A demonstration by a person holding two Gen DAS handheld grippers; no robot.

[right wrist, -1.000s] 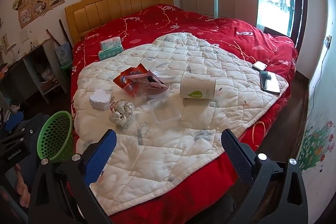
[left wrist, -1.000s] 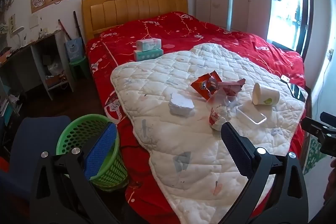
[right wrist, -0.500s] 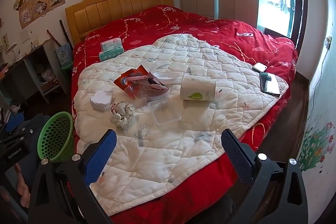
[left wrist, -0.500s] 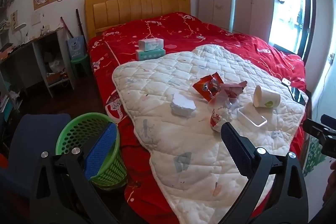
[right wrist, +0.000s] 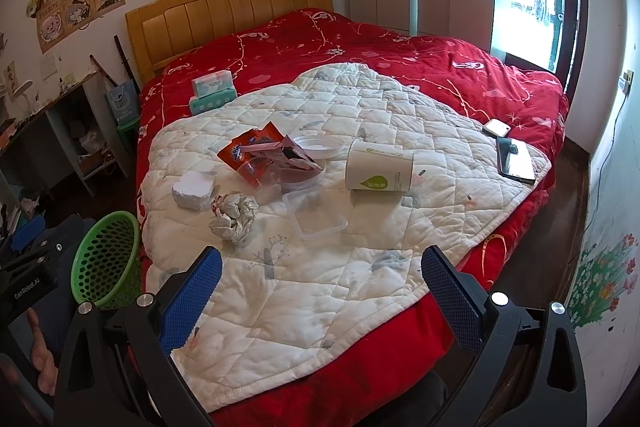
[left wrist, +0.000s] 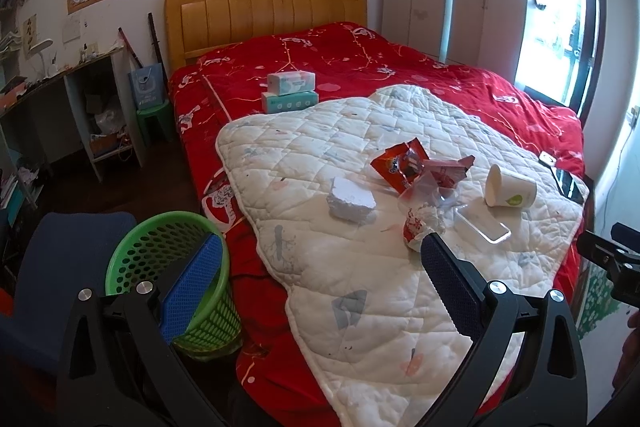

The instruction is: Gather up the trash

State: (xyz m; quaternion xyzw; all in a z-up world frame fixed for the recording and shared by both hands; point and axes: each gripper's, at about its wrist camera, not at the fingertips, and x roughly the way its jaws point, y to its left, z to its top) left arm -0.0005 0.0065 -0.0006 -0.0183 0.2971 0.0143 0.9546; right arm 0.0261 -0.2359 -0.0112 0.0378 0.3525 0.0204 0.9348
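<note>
Trash lies on a white quilt [right wrist: 360, 287] on the red bed: a crumpled paper ball [right wrist: 234, 217] [left wrist: 420, 223], a white foam block [right wrist: 193, 189] [left wrist: 351, 202], a red snack wrapper [right wrist: 250, 149] [left wrist: 400, 165], a clear plastic lid [right wrist: 316, 217] [left wrist: 482, 225] and a paper cup [right wrist: 379, 171] [left wrist: 509, 186] on its side. A green mesh basket [left wrist: 176, 279] [right wrist: 105, 259] stands on the floor left of the bed. My left gripper [left wrist: 320, 263] is open and empty, above the bed's near edge. My right gripper [right wrist: 322, 275] is open and empty, short of the trash.
Two tissue boxes [left wrist: 290, 93] sit on the red cover behind the quilt. A phone [right wrist: 516, 165] and a small device [right wrist: 496, 127] lie at the quilt's right edge. A blue chair [left wrist: 60, 267] stands beside the basket. A desk [left wrist: 60, 99] lines the left wall.
Both views have shifted slightly; the trash sits a little closer in the right wrist view. Both grippers stay open and empty.
</note>
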